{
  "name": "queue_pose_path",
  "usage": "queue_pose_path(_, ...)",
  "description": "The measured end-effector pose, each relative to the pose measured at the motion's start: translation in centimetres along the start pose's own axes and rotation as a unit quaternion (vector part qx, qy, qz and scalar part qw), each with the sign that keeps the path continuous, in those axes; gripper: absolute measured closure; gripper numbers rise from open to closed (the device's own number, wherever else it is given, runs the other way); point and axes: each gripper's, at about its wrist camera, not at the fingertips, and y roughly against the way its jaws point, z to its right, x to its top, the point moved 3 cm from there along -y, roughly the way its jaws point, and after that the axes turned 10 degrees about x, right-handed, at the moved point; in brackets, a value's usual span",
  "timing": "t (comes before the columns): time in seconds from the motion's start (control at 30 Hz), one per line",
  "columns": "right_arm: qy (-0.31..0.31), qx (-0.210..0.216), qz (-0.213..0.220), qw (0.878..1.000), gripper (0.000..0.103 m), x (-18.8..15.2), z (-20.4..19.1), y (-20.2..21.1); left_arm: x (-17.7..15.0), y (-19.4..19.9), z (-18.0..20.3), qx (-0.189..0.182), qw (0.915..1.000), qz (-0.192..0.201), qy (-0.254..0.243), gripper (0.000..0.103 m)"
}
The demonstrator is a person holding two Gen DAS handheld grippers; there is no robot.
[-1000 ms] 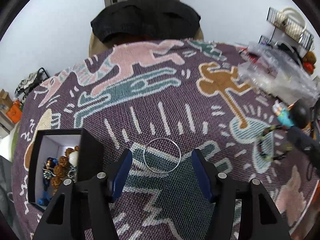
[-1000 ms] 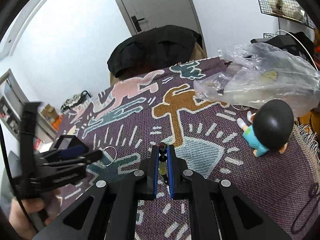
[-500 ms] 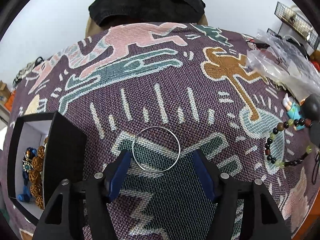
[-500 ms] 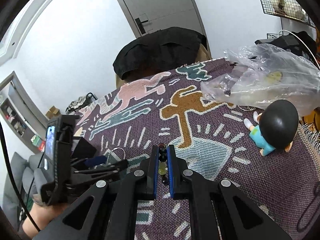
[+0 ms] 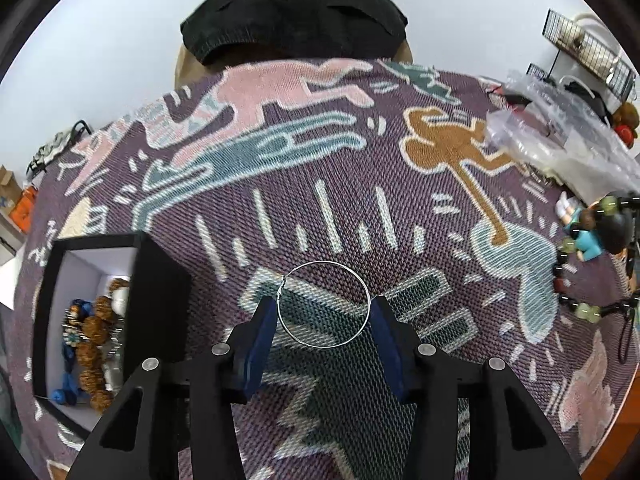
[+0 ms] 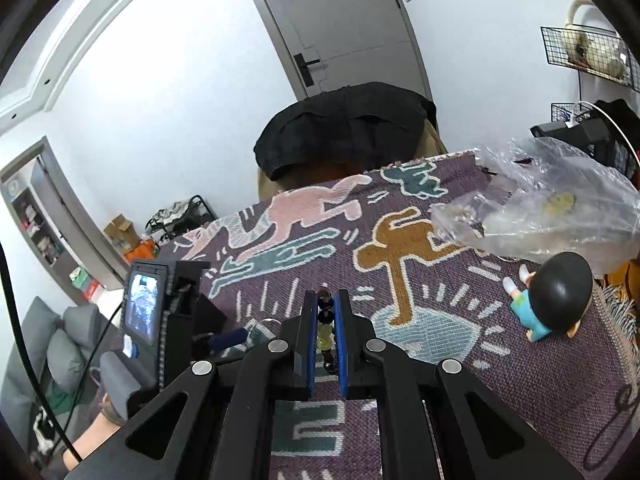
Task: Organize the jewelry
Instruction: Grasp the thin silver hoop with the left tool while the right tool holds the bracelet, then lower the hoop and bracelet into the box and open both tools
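Left gripper point(image 5: 324, 320) fingers closing around wire hoop point(image 5: 325, 304) lying flat on table point(image 5: 400, 168), straddling it for pickup. Right gripper point(image 6: 328, 332) fingers narrow, clamping bead bracelet point(image 6: 325, 330). Open box point(image 5: 92, 320) at left, likely destination.

We see a purple woven cloth point(image 5: 320, 184) patterned with pink, teal and tan figures and white dashes. Left of our left gripper point(image 5: 325, 320), with its blue pads, sits a black box point(image 5: 160, 280), white inside, holding brown and blue beads point(image 5: 90, 344).
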Motion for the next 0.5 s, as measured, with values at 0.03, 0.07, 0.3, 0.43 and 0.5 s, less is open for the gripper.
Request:
queue_pose_path(0.03, 0.001, 0.001, 0.0, 1.0, 0.094, 0.0, -0.2, -0.1, 0.1, 0.5, -0.2, -0.001, 1.0, 0.004, 0.001, 0.053)
queue_pose_path(0.07, 0.001, 0.002, 0.0, 1.0, 0.094, 0.1, -0.4, -0.2, 0.2, 1.2, -0.6, -0.002, 0.9999, 0.01, 0.003, 0.053)
queue_pose_path(0.3, 0.007, 0.017, -0.005, 1.0, 0.094, 0.3, -2.9, -1.3, 0.6, 4.7, -3.7, -0.006, 0.9991, 0.038, 0.017, 0.053)
queue_pose_path(0.43, 0.016, 0.025, -0.009, 1.0, 0.094, 0.4, -4.7, -2.0, 0.6, 6.2, -6.5, -0.002, 0.9982, 0.05, 0.035, 0.053)
queue_pose_path(0.5, 0.023, 0.029, -0.013, 0.999, 0.094, 0.5, -5.8, -2.4, 0.5, 6.6, -7.9, 0.0, 0.9976, 0.054, 0.044, 0.053)
